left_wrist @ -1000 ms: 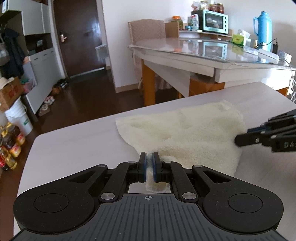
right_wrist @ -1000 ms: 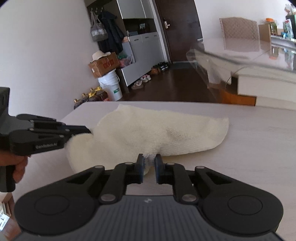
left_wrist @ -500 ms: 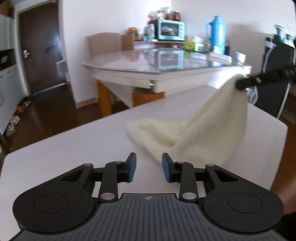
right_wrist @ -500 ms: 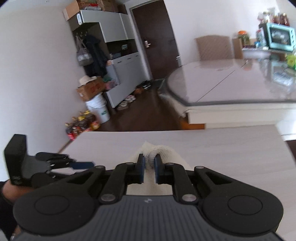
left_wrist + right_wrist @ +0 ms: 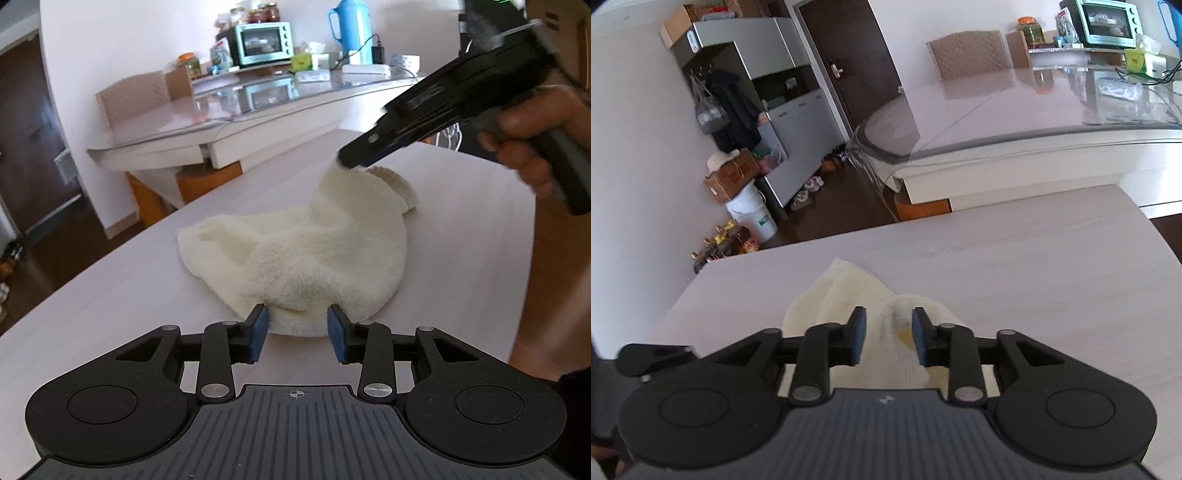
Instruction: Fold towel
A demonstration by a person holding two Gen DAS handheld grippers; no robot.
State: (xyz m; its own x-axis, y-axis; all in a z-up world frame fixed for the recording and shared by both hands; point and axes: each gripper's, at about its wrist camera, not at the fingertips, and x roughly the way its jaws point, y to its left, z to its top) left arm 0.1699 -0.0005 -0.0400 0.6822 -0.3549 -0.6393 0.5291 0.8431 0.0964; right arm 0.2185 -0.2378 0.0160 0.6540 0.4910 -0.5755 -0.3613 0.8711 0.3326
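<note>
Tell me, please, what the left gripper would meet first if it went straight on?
Most likely the cream towel: its near edge lies just ahead of the left gripper and its open jaws, though depth is hard to judge.

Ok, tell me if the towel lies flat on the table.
No, the towel is bunched, with one corner raised above the table.

A cream towel (image 5: 303,258) lies on a pale wood-grain table (image 5: 110,295); black grippers carry blue pads (image 5: 258,332).

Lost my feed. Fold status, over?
Left gripper open by towel edge. Right gripper just opening, towel between. Towel bunched on table. Nothing blocking.
</note>
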